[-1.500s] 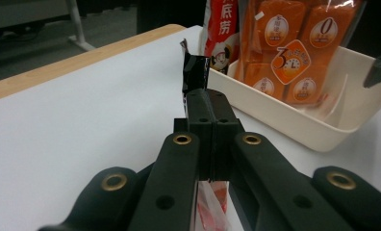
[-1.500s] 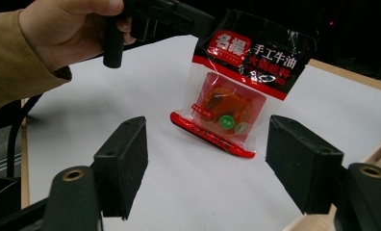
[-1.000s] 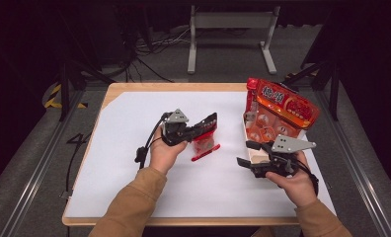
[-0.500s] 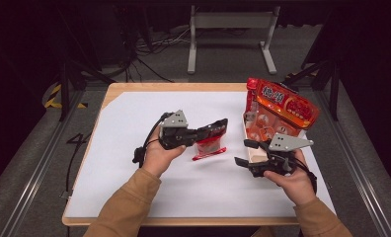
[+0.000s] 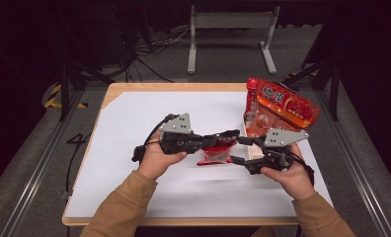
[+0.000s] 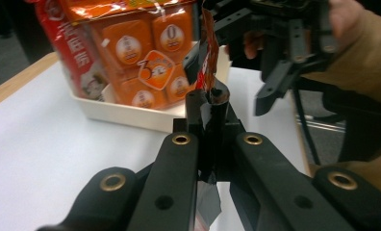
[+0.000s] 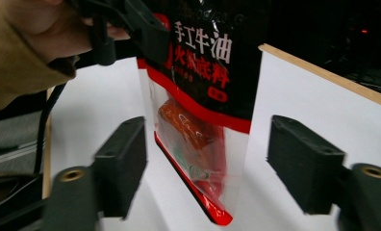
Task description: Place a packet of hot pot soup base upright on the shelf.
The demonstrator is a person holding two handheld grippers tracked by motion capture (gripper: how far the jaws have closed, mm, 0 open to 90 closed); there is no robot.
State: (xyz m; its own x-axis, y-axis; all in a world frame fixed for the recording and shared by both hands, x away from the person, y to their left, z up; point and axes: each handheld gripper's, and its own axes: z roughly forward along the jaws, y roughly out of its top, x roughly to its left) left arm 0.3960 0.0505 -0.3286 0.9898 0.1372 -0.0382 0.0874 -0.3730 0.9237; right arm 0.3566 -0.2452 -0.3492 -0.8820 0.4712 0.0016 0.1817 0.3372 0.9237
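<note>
Left gripper (image 5: 230,134) clamps the pouch's (image 5: 214,152) top edge — right gripper (image 5: 242,150) spread wide beside it.

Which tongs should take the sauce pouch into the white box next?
Left. The left tongs are shut on the sauce pouch, which hangs beside the white box. The right tongs are open around the pouch, not gripping it.

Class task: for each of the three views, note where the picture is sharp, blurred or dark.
High view: bright white table, dark surroundings. Left gripper view: jaws sharp, the snack bag behind soft, the right gripper blurred. Right gripper view: the pouch fairly sharp, its print readable; the near jaws blurred.
</note>
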